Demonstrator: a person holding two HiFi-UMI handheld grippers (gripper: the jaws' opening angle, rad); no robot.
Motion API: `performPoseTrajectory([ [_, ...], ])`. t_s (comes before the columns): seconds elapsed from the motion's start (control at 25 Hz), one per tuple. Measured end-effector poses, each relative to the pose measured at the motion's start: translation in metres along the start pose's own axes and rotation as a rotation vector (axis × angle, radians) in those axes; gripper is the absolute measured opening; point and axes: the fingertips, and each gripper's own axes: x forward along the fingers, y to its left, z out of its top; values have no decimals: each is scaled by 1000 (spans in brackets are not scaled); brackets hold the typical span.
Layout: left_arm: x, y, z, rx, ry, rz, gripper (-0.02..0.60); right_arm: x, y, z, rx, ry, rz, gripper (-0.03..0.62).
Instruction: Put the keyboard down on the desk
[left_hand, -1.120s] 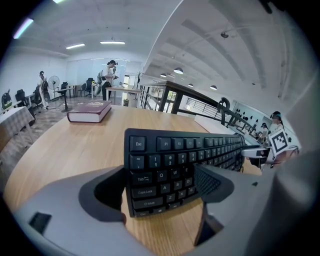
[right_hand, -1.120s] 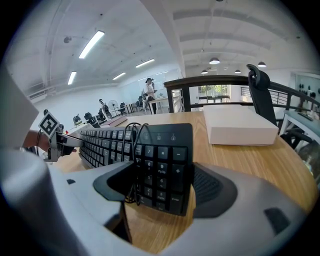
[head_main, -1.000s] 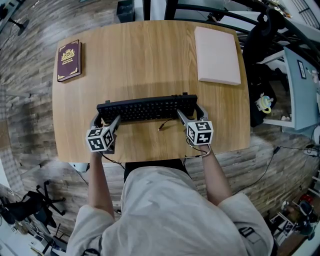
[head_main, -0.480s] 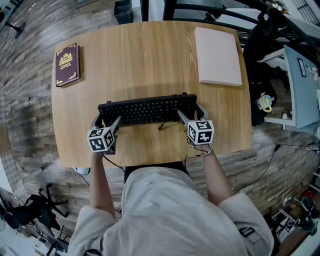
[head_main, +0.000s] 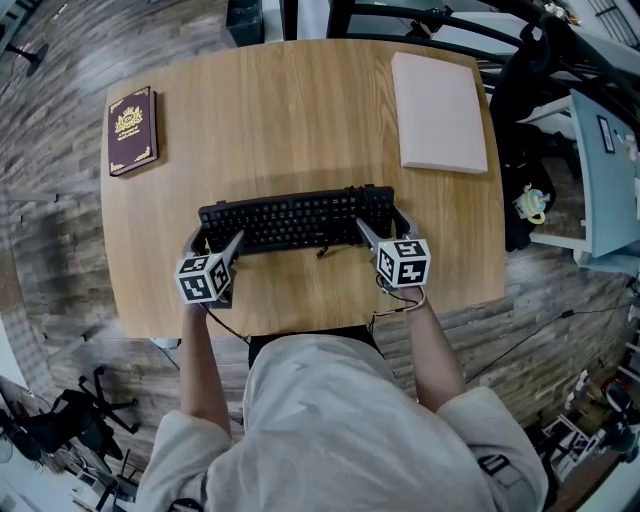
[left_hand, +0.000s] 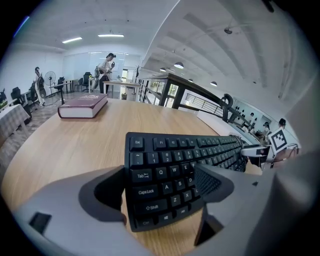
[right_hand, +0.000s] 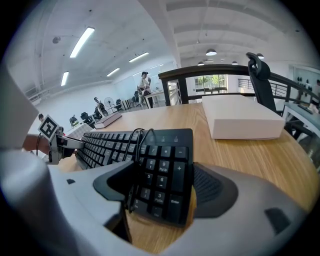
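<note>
A black keyboard (head_main: 290, 220) lies crosswise over the near middle of the wooden desk (head_main: 300, 110). My left gripper (head_main: 212, 240) is shut on its left end, with jaws on either side of the Tab and Caps Lock keys (left_hand: 150, 192). My right gripper (head_main: 380, 228) is shut on the number-pad end (right_hand: 162, 172). The keyboard's cable (right_hand: 134, 145) loops over that end, and its loose tip (head_main: 322, 250) hangs at the front edge. I cannot tell whether the keyboard touches the desk.
A dark red book (head_main: 132, 130) lies at the far left of the desk. At the far right sits a flat white box (head_main: 443, 98). An office chair (head_main: 530, 120) stands off the right edge. The near desk edge is just under my hands.
Both grippers and the keyboard have hardly shifted. The cable's loose tip has drawn in closer to the keyboard's front edge.
</note>
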Motion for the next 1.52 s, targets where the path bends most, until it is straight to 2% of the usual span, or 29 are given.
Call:
performPoseTrajectory([
  [1.12, 18, 7, -5, -22, 40, 1, 430, 18, -5, -7, 43, 70, -28, 362],
  [1.4, 19, 10, -2, -29, 13, 19, 430, 19, -6, -8, 107, 63, -14, 385],
  [1.52, 11, 14, 4, -50, -26, 51, 430, 14, -8, -5, 93, 43, -32, 385],
])
